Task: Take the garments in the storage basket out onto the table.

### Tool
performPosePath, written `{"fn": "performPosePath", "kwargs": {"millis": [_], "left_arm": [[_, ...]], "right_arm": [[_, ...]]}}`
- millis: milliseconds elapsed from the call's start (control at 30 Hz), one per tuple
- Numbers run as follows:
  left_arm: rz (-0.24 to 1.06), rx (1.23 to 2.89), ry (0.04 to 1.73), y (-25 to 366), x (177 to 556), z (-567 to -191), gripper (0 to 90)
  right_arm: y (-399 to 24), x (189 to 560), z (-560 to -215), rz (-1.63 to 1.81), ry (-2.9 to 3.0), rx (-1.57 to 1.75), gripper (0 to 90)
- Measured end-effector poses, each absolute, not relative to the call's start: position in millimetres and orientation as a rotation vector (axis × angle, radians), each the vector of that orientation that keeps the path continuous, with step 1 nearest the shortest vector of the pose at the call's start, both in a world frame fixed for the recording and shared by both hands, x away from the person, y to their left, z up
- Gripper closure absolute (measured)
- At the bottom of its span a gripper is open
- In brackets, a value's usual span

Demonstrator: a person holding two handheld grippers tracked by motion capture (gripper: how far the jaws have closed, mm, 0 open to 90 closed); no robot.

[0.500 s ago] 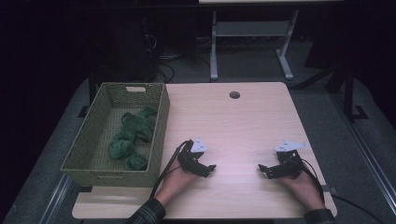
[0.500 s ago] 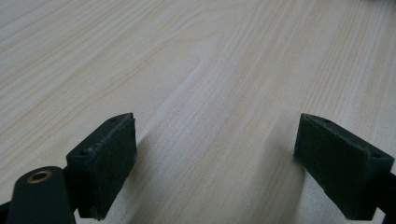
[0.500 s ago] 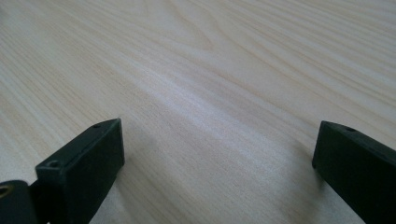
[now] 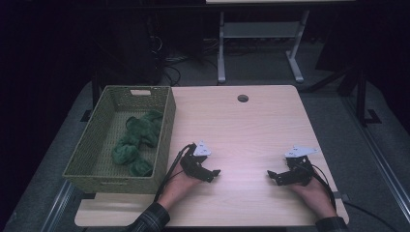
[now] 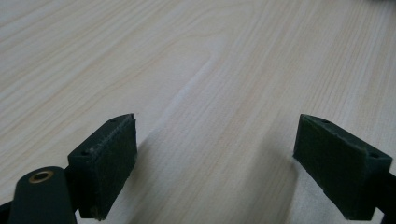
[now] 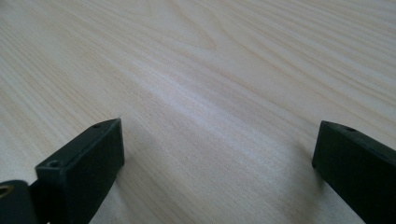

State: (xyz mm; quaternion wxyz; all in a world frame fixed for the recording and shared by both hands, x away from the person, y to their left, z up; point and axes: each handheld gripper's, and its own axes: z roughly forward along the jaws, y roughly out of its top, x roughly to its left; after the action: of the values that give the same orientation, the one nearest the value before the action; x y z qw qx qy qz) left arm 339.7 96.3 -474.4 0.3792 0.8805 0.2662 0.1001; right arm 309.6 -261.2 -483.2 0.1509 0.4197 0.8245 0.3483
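Grippers, left [image 4: 212, 173] and right [image 4: 272, 176], unmoved on the table [image 4: 251, 125], jaws spread, empty.

You are working in a lab or test room. A pale wood-grain worktop [image 4: 251, 125] with a cable hole [image 4: 242, 98] stands on grey floor [image 4: 333, 116] in dim surroundings. At the upper centre of the frame, loose cables [image 4: 169, 65] lie beside a white metal stand [image 4: 261, 43].
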Motion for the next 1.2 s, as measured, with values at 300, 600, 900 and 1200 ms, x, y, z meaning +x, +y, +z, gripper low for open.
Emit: {"fn": "performPosePath", "kwargs": {"millis": [300,600,900,1200], "left_arm": [[0.243,2.251,0.709,108,339,-464,12.9],[0.230,2.242,0.719,111,338,-454,12.9],[0.218,2.243,0.718,112,336,-439,13.0],[0.213,2.248,0.683,115,337,-415,13.1]], "right_arm": [[-261,309,-483,1.000,2.364,1.209,1.9],[-262,309,-483,0.998,2.365,1.207,1.9],[-262,309,-483,0.997,2.365,1.206,1.9],[-261,308,-483,1.001,2.363,1.199,1.9]]}}
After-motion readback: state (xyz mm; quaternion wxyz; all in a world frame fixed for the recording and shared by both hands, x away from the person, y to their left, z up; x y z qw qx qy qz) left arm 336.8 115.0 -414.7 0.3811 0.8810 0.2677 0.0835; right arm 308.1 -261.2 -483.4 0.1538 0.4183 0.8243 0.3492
